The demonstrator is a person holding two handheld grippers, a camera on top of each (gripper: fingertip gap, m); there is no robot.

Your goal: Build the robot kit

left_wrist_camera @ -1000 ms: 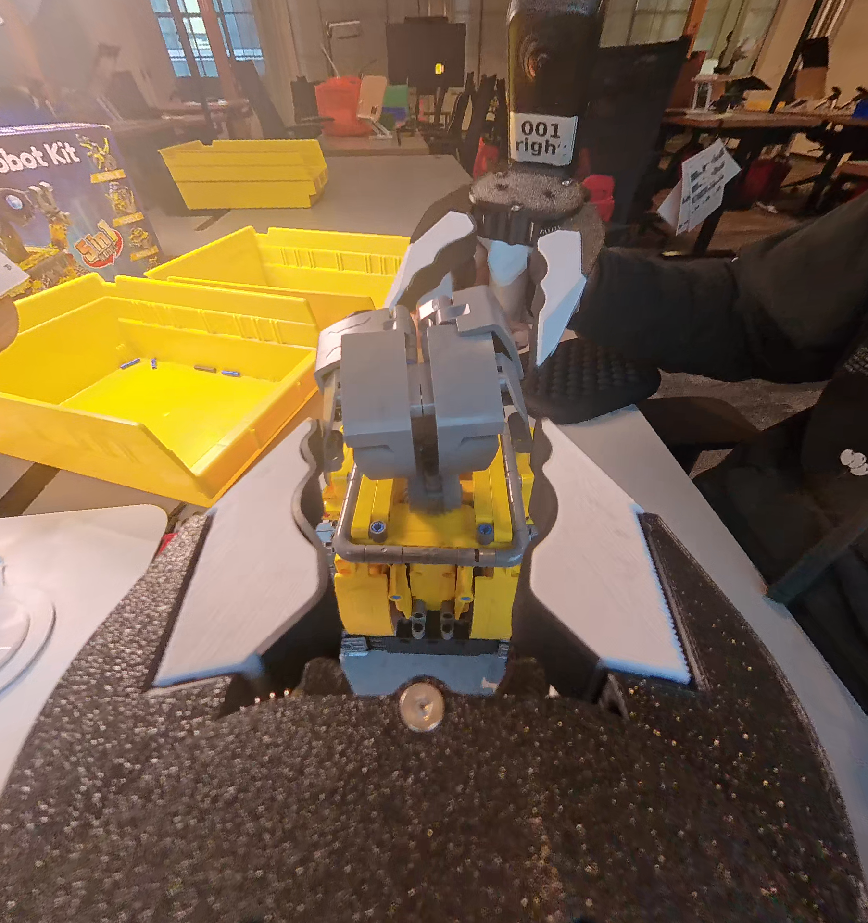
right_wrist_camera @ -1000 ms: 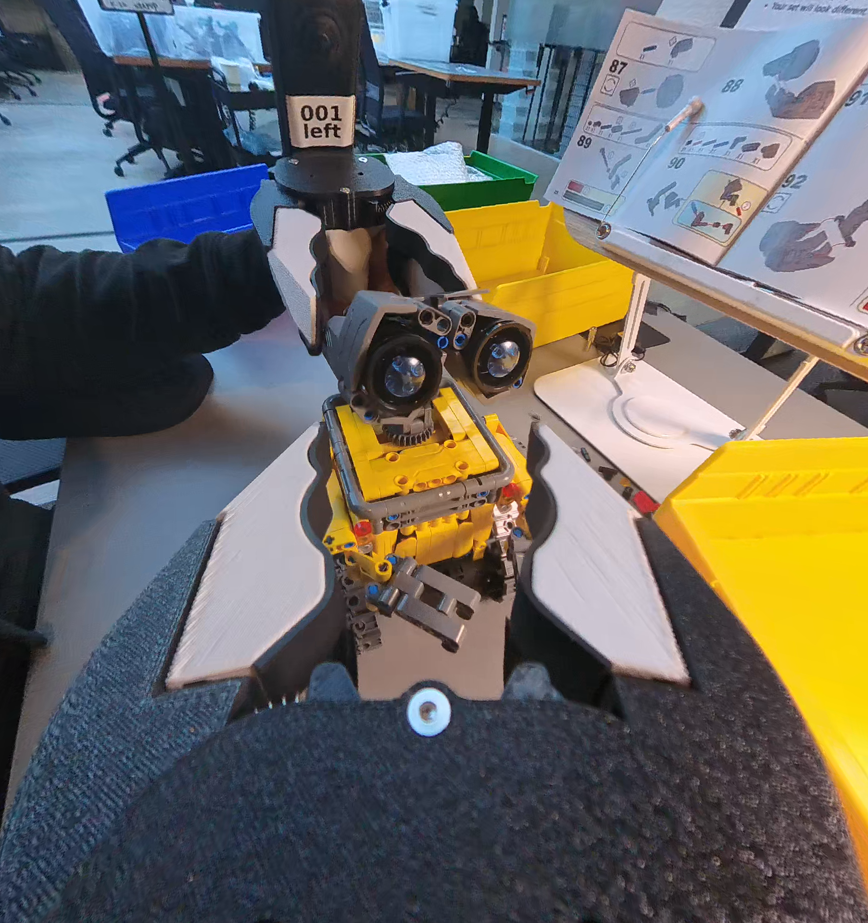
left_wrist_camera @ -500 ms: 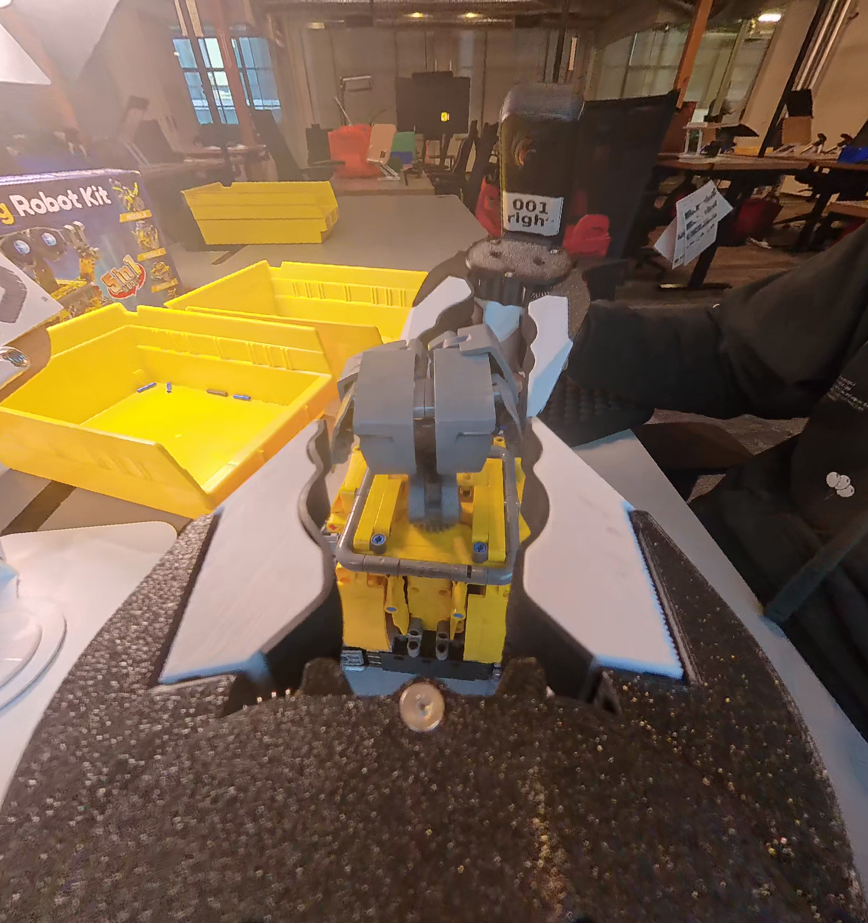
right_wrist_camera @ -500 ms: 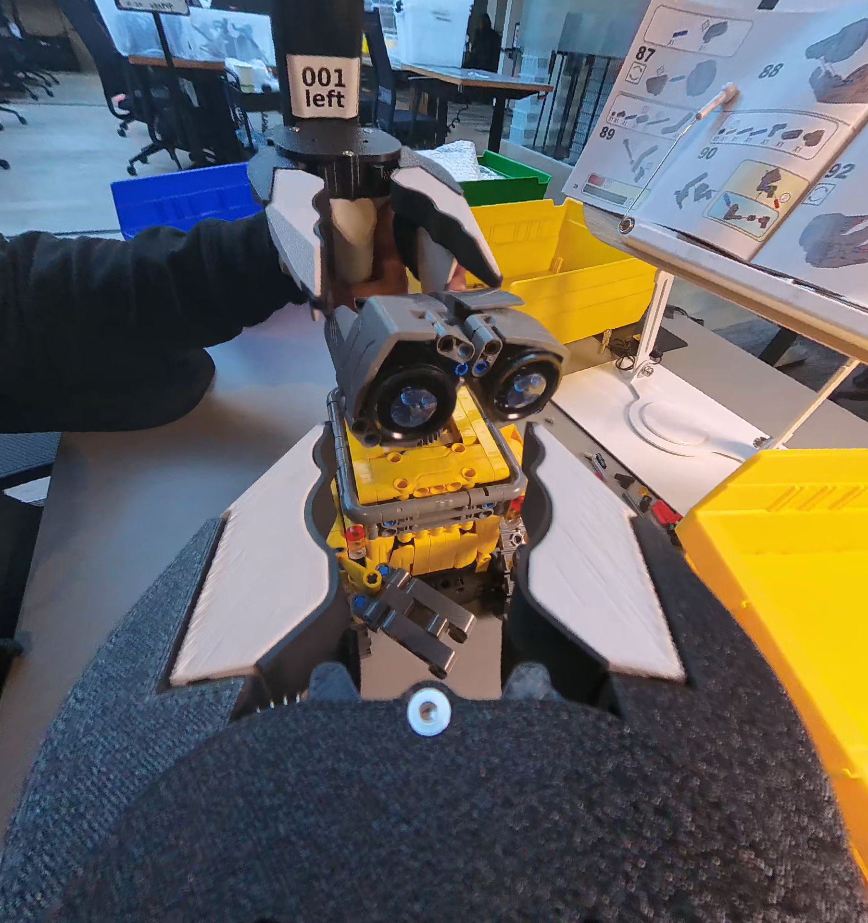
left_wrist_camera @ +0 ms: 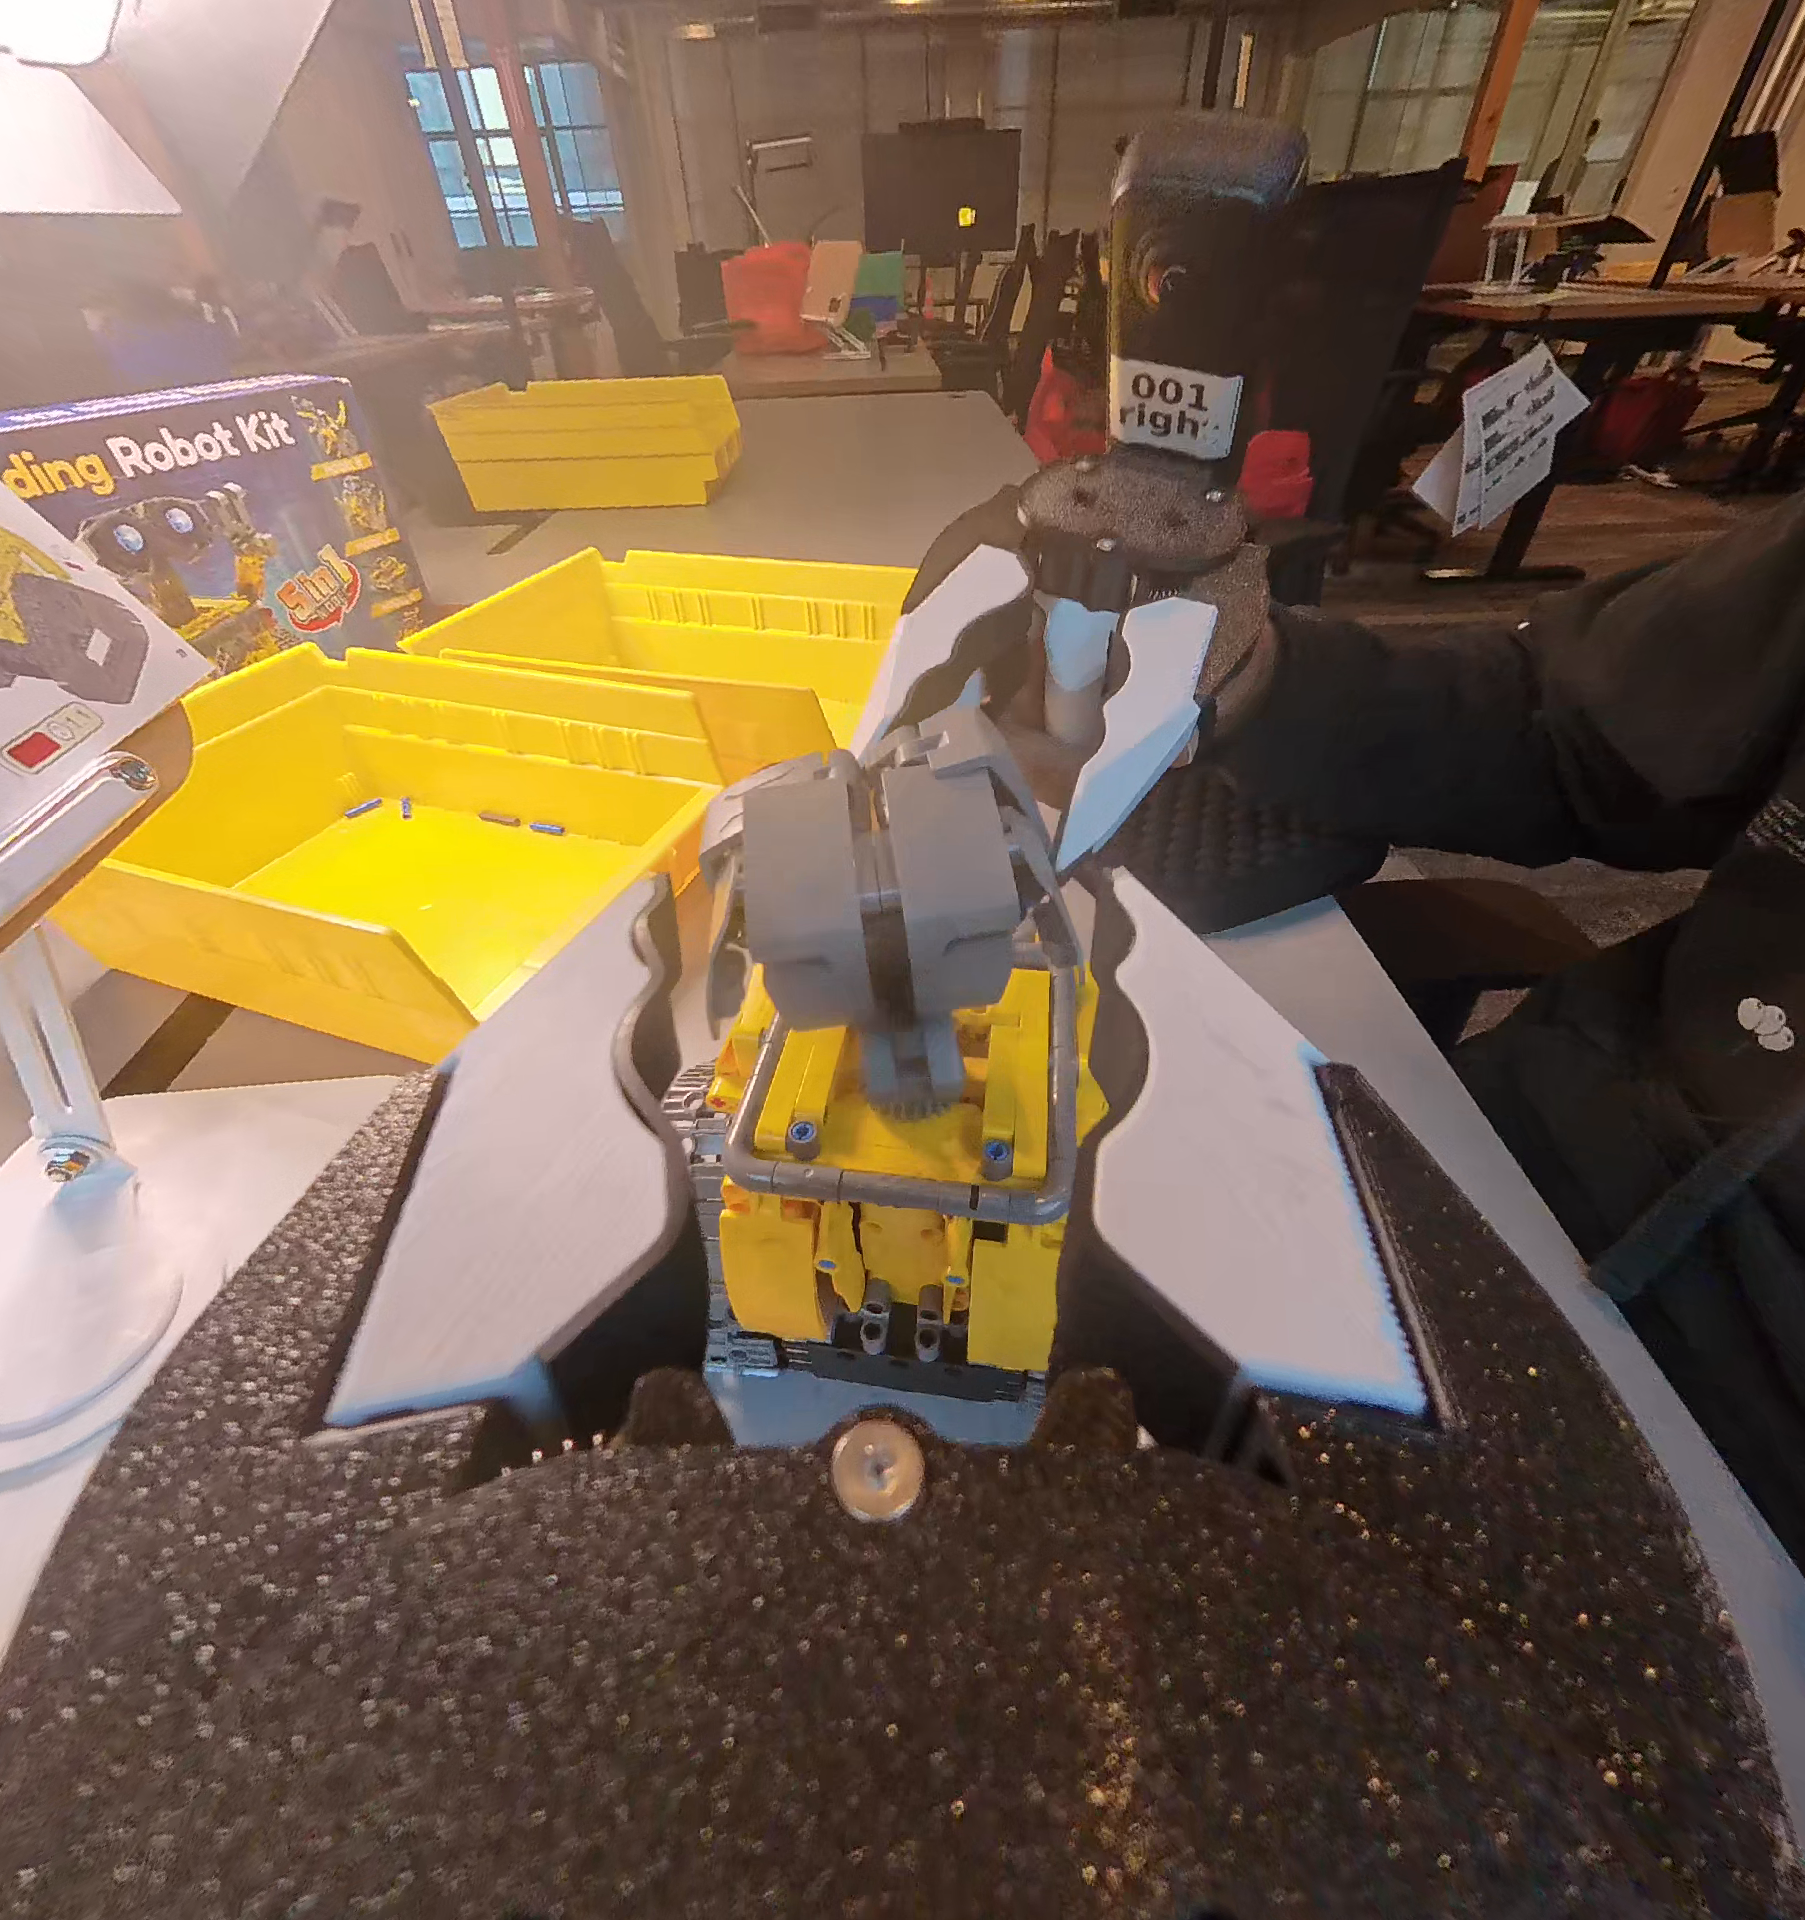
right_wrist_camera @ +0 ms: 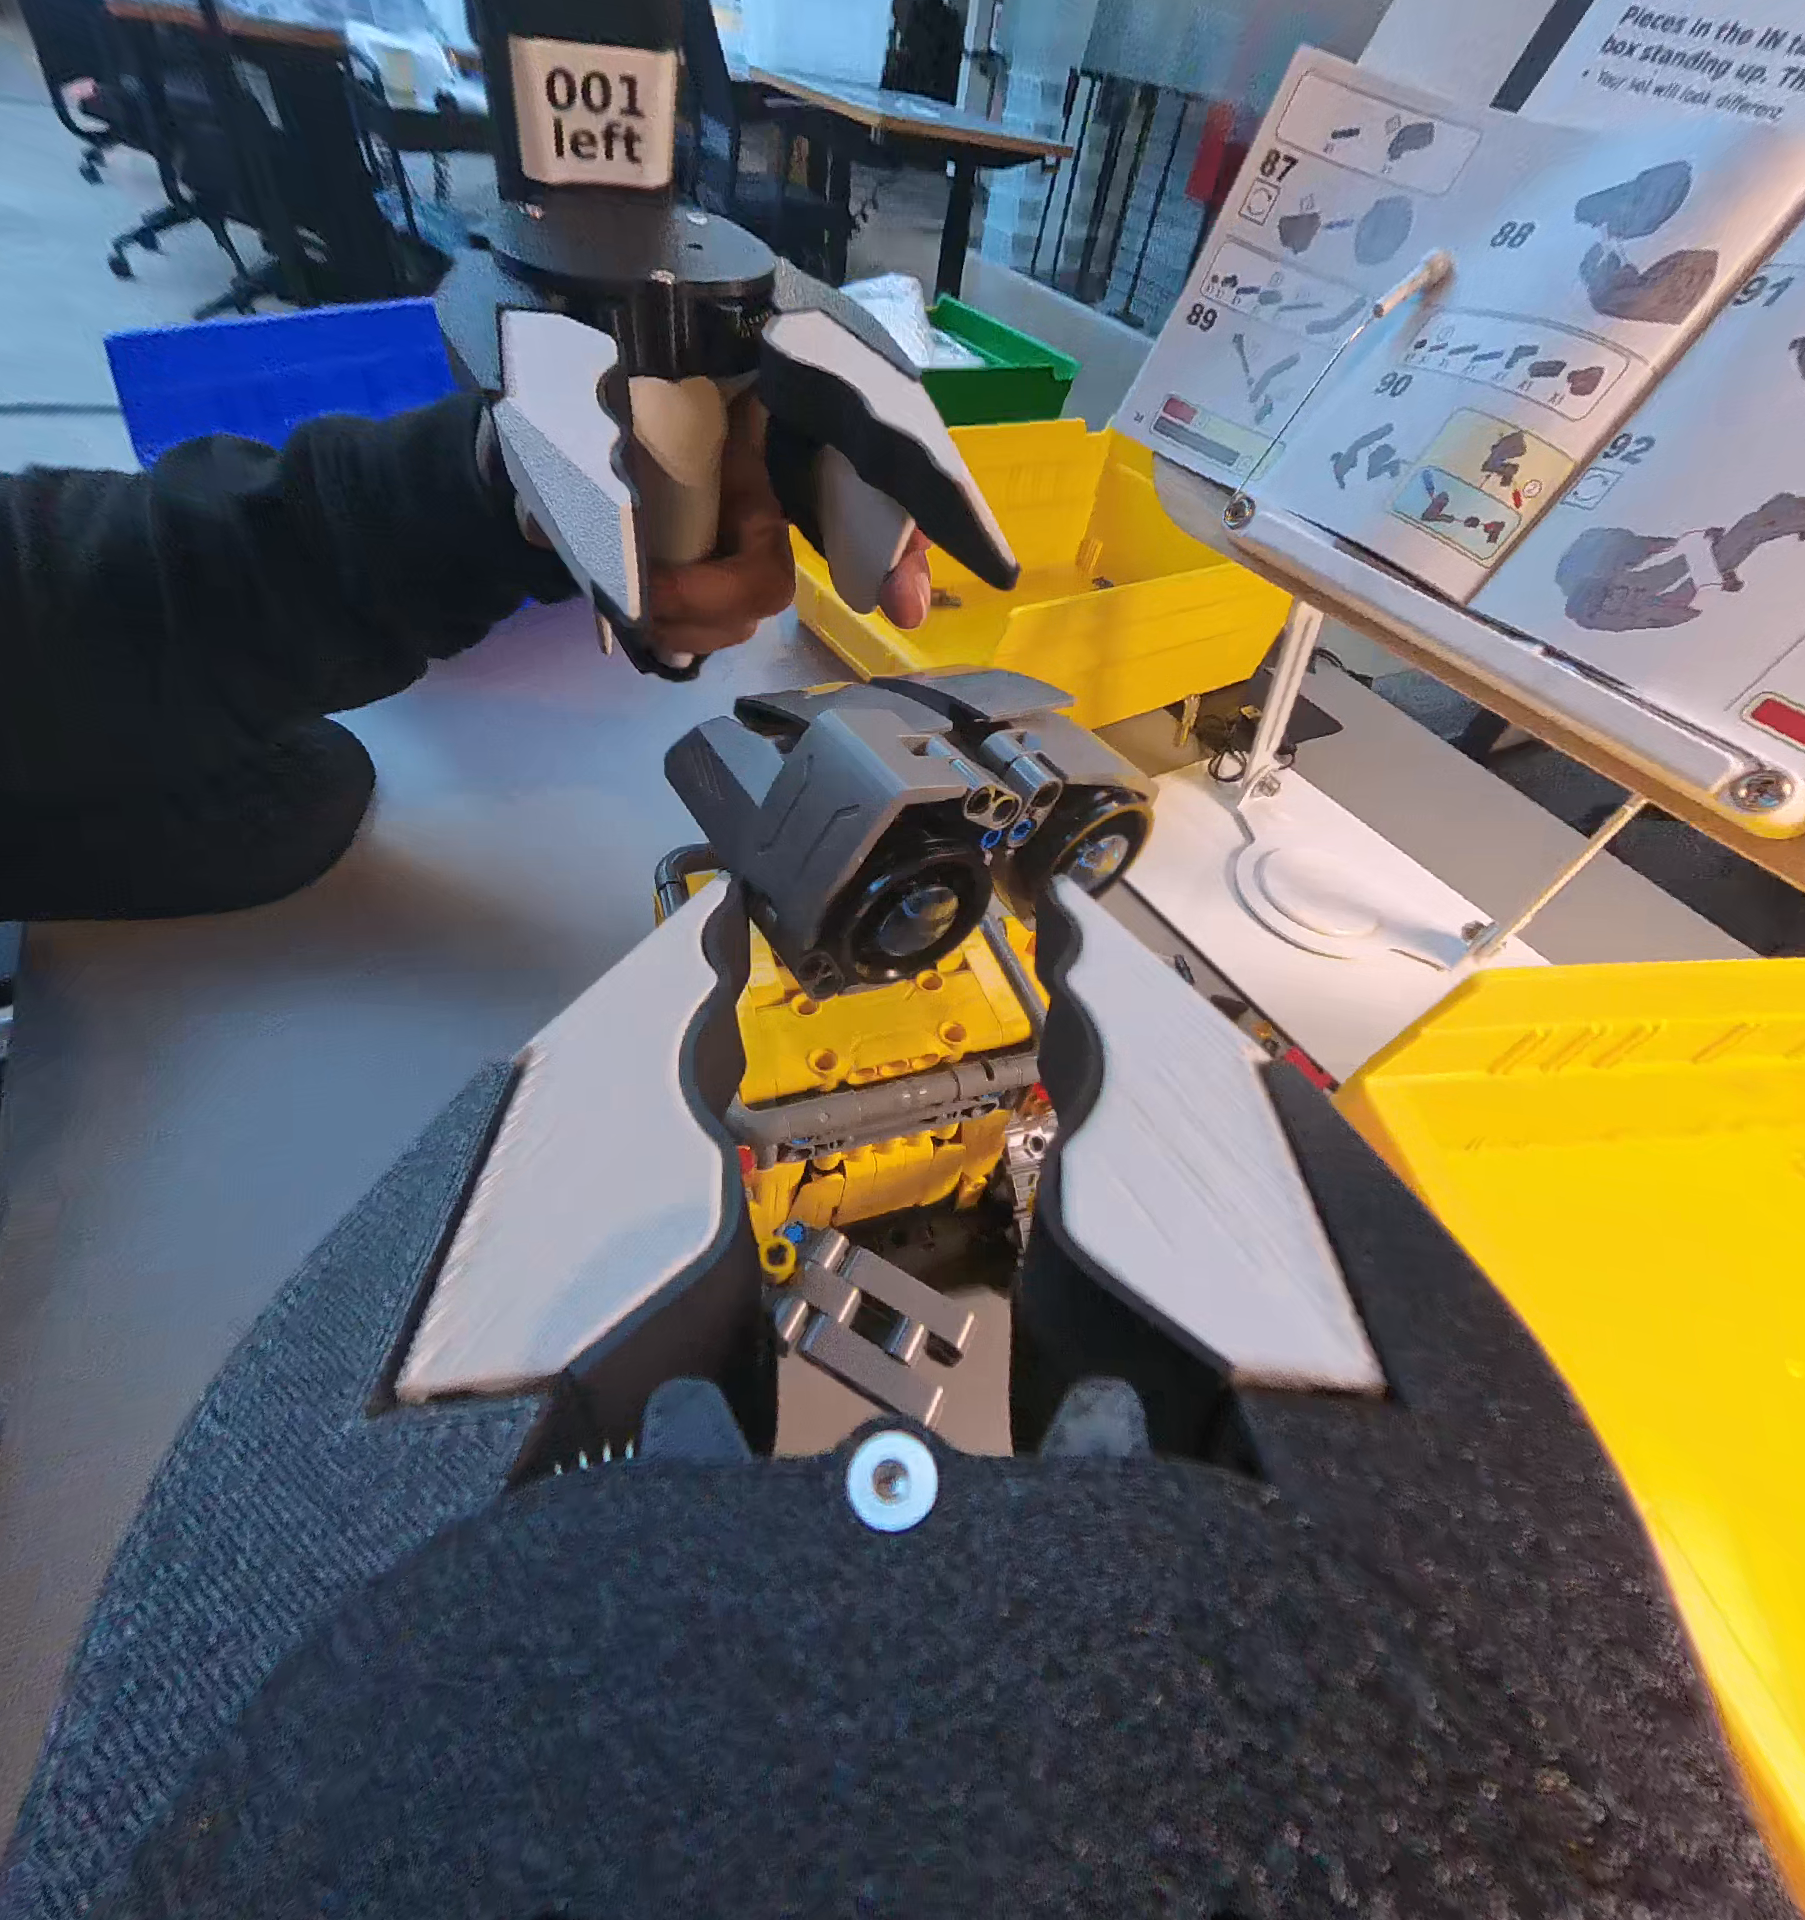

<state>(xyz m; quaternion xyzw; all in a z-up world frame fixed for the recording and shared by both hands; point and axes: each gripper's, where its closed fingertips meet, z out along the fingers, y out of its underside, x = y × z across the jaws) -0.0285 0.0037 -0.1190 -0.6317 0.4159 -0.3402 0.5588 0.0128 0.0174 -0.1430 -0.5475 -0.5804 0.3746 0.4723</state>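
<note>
So both grippers are on the same thing here: a yellow brick-built robot model (left_wrist_camera: 893,1195) with a grey binocular head (right_wrist_camera: 908,821), standing upright on the grey tabletop (right_wrist_camera: 254,1039), near the edge where the person sits. The left gripper (left_wrist_camera: 882,935) comes at it from the back and the right gripper (right_wrist_camera: 887,935) from the front, so the model sits dead centre between them, equally near to each, with its long axis vertical, across both sets of fingers. The left one's jaws sit on either side of the yellow body and look like they touch its sides, so I'd call that a grasp on the model. The right one brackets the body just under the head, but whether it's really pinching or only framing it I can't tell; the view is a bit smeared. The head is turned toward the instruction booklet on its white stand (right_wrist_camera: 1500,416), off at the right gripper's right. Yellow parts bins (left_wrist_camera: 410,831) sit further in on the tabletop, one with a few small pins in it, and there's a blue kit box (left_wrist_camera: 202,499) behind them. Dark sleeve (left_wrist_camera: 1500,748) reaching in from the side.
</note>
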